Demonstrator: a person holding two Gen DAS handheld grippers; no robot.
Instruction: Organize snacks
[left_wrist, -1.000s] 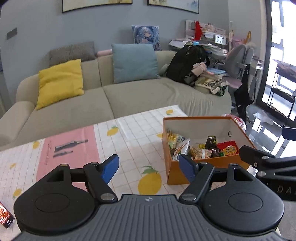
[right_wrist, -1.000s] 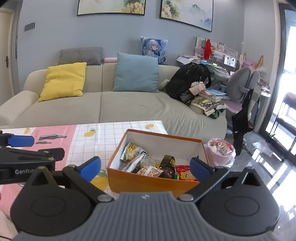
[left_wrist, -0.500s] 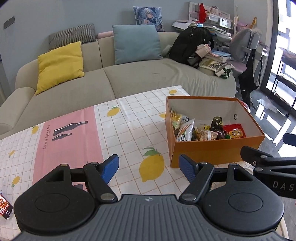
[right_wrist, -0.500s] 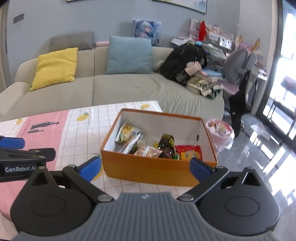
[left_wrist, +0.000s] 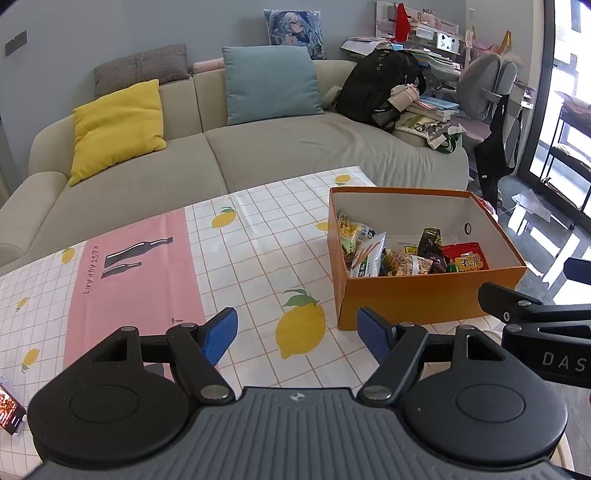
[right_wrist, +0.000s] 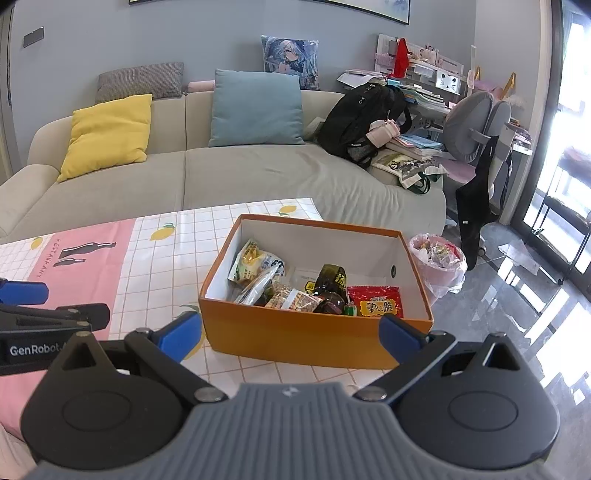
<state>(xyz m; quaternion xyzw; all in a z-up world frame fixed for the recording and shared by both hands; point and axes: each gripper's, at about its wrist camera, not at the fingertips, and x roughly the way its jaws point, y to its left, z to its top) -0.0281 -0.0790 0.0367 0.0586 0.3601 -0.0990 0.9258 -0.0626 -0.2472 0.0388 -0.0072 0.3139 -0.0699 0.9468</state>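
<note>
Hovering both hand-held grippers over the bench, snacks all gathered in the orange box.

Nearest me, my left hand-held gripper (left_wrist: 297, 334) is spread wide with nothing between its blue pads, above the lemon-print tablecloth (left_wrist: 258, 236); my right hand-held gripper (right_wrist: 291, 332) is spread just as wide and holds nothing, just short of the near wall of the orange box (right_wrist: 295, 338). Inside the box lie the snack packets: a red packet (right_wrist: 376, 302), a dark packet (right_wrist: 332, 282), a yellow-green packet (right_wrist: 253, 260) and others, loosely piled. I see no packet loose on the cloth, so the gathering looks done as far as these views reach; whether sorting within the box is still wanted, I cannot judge. Beyond stands the sofa (left_wrist: 295, 147).
</note>
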